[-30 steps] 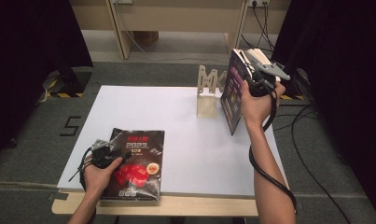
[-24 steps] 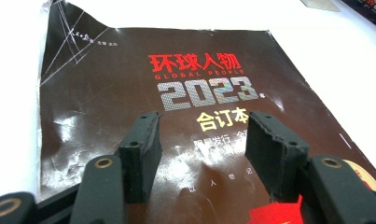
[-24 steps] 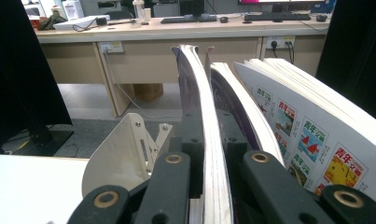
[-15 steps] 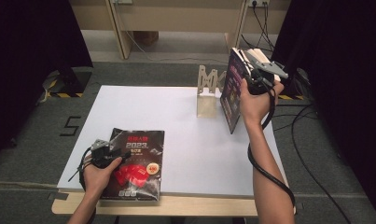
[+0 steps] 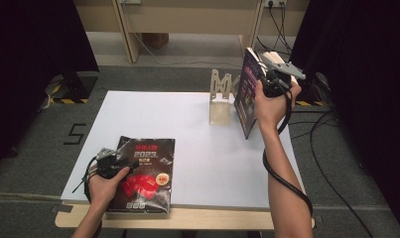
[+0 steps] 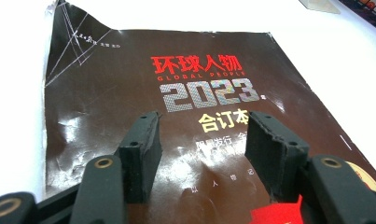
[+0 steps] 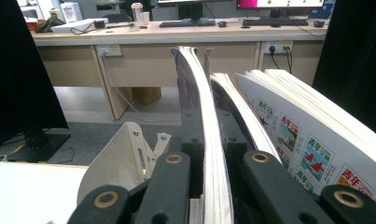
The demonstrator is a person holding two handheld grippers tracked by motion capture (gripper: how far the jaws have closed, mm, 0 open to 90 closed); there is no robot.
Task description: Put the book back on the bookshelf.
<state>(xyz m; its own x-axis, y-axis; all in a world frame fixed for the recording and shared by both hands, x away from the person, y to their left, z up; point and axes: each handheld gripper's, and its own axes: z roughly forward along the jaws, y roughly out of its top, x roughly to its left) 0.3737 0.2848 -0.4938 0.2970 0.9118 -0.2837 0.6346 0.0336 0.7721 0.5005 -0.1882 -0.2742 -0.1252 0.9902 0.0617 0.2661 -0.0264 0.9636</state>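
A dark magazine (image 5: 145, 173) with "2023" on its cover (image 6: 129, 84) lies flat at the table's front left. My left gripper (image 5: 113, 158) rests over its left part, jaws open (image 6: 202, 121) with the cover beneath them and nothing between the pads. At the right edge of the table a dark-covered magazine (image 5: 247, 96) stands upright. My right gripper (image 5: 267, 74) is shut on its top edge (image 7: 195, 79), one jaw on each side of the pages (image 7: 209, 121). More magazines (image 7: 293, 126) fan out just right of it.
A pale wooden bookend stand (image 5: 221, 96) sits on the white table (image 5: 197, 129) just left of the upright magazine; it also appears in the right gripper view (image 7: 120, 158). Cables trail on the floor at the right. Desks stand beyond the table.
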